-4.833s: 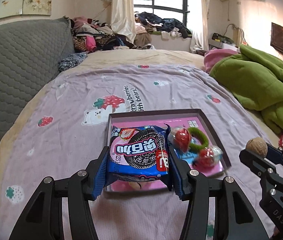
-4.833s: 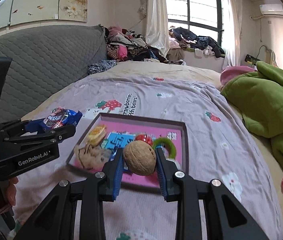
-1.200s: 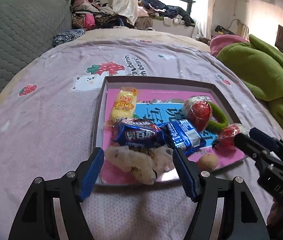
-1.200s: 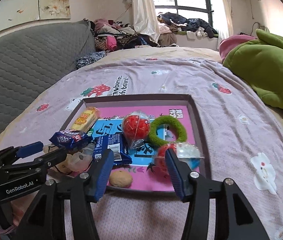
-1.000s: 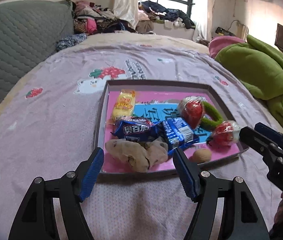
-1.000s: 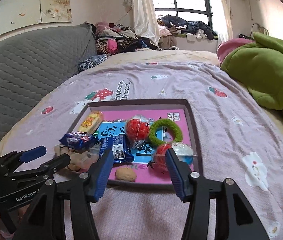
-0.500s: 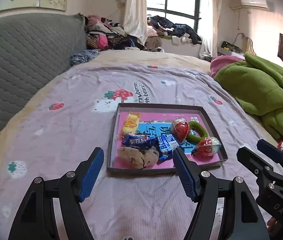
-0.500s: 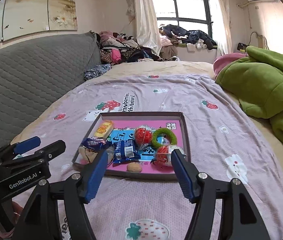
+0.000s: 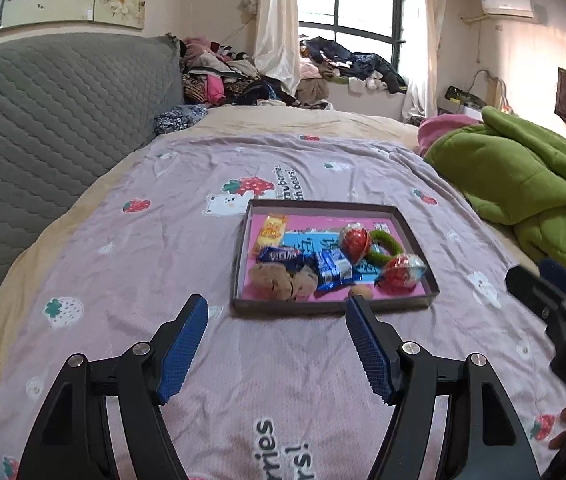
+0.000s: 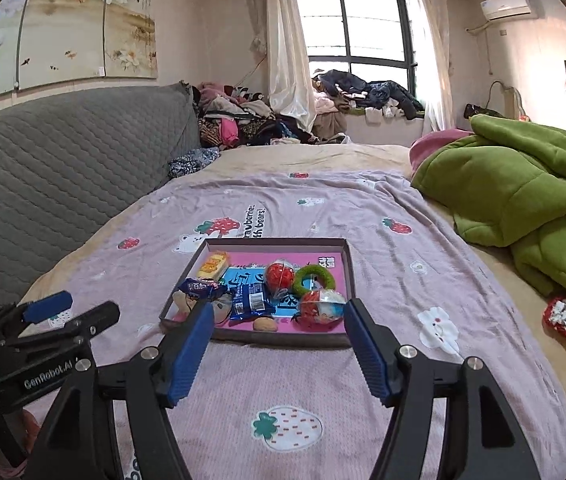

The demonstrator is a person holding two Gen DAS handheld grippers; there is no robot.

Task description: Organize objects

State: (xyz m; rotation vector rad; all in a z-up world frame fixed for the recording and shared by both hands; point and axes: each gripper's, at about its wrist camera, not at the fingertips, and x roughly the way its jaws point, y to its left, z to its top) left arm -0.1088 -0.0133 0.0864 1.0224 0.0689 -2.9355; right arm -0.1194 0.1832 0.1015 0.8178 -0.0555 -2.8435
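A shallow dark-rimmed box with a pink floor [image 9: 415, 240] [image 10: 349, 268] lies on the bed. In it are a blue cookie pack [image 9: 283, 256] [image 10: 201, 289], a second blue pack [image 9: 333, 268] [image 10: 251, 301], a walnut [image 9: 361, 291] [image 10: 263, 324], a yellow snack [image 9: 271, 231], a brown plush piece [image 9: 283, 278], red balls [image 9: 355, 240] [image 10: 279, 273] and a green ring [image 9: 387, 240] [image 10: 315, 278]. My left gripper [image 9: 277, 318] is open and empty, short of the box's near edge. My right gripper [image 10: 279, 322] is open and empty, also in front of the box.
The bed has a purple strawberry-print sheet [image 9: 163, 240]. A green blanket [image 9: 523, 192] [image 10: 523, 208] is heaped at the right. A grey quilted headboard [image 9: 43, 120] runs along the left. A small wrapped item [image 10: 563, 316] lies at the right bed edge. Clothes are piled by the window.
Both grippers let go of the cookie pack and the walnut into the box, then pulled back and up from it. The box now looks smaller and farther.
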